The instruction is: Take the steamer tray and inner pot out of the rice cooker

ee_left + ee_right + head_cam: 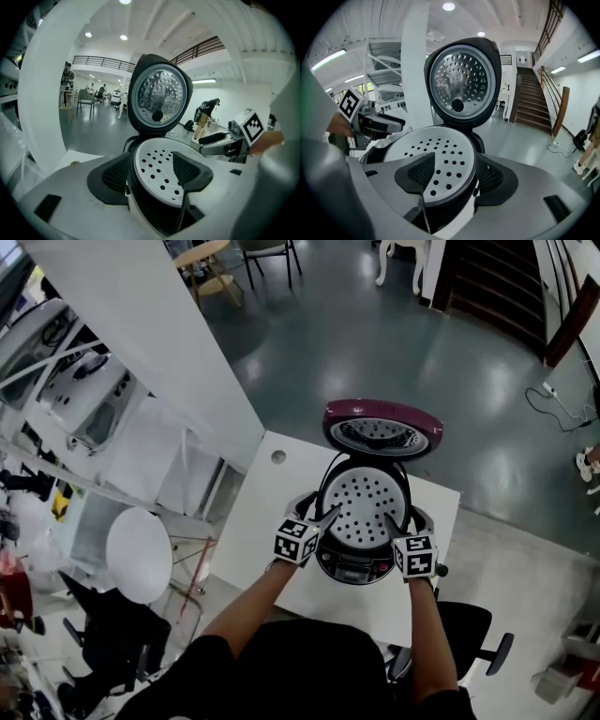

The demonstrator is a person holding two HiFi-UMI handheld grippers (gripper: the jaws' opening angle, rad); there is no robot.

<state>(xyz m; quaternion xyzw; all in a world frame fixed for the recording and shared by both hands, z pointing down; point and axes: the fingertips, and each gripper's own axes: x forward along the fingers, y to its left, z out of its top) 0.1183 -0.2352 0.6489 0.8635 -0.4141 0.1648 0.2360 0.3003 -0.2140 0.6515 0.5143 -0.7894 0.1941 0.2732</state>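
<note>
The rice cooker (356,568) stands on the white table (272,493) with its maroon lid (382,430) swung up at the back. The perforated steamer tray (364,502) lies in its mouth, and the inner pot is hidden beneath it. My left gripper (330,515) is open at the tray's left rim. One pad is outside the cooker wall and the other is over the tray (157,161). My right gripper (390,521) is open and straddles the right rim of the tray (440,154) the same way. The lid's dimpled inner plate (160,96) (461,84) faces both cameras.
A black office chair (478,634) stands at the table's near right, and a white round seat (139,554) is to the left. A round cable hole (278,457) sits at the table's far left. A person (206,117) bends over in the distance.
</note>
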